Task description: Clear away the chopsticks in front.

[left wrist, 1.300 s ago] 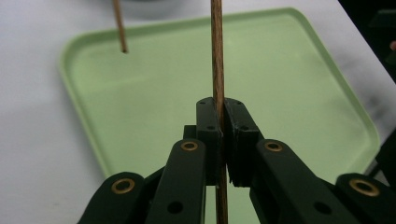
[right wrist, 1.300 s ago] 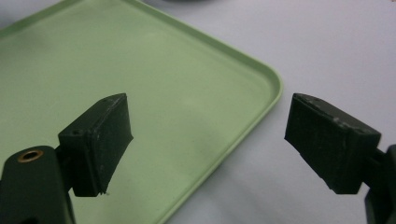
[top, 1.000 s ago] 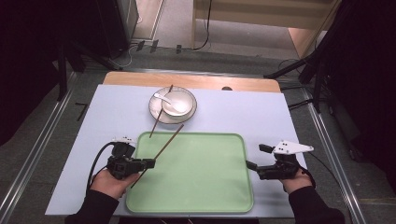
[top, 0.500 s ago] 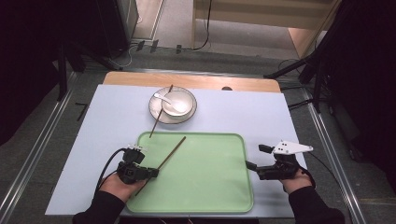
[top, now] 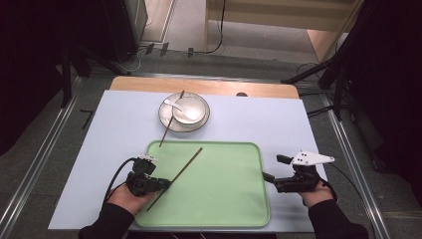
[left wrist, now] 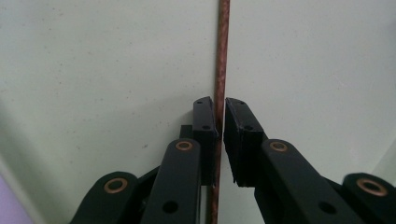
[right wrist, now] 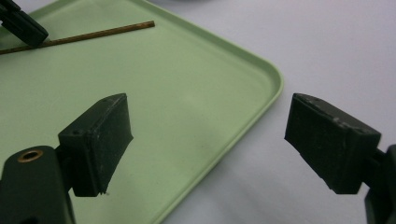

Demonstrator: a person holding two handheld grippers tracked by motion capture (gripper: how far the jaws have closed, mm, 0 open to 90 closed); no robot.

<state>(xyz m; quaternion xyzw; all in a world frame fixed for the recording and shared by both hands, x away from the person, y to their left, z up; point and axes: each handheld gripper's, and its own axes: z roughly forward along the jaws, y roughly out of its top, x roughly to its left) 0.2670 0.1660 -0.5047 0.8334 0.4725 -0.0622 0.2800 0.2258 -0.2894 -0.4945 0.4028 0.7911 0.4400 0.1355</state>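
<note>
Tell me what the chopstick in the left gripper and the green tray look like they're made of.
The chopstick looks like wood or bamboo: reddish-brown, matte, with a mottled, slightly rough surface. The green tray looks like moulded plastic: one even pale green, smooth with a soft sheen, and a rounded raised rim. Neither can be confirmed by sight alone.

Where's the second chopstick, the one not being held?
In the high view, the loose chopstick leans across the bowl's left rim beside the spoon, its lower tip just behind the green tray.

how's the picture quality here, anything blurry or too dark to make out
High view: the surroundings are nearly black, the lit green tray reads clearly. Left gripper view: the chopstick is soft, the close jaws sharper. Right gripper view: the jaws loom large, their edges slightly blurred.
</note>
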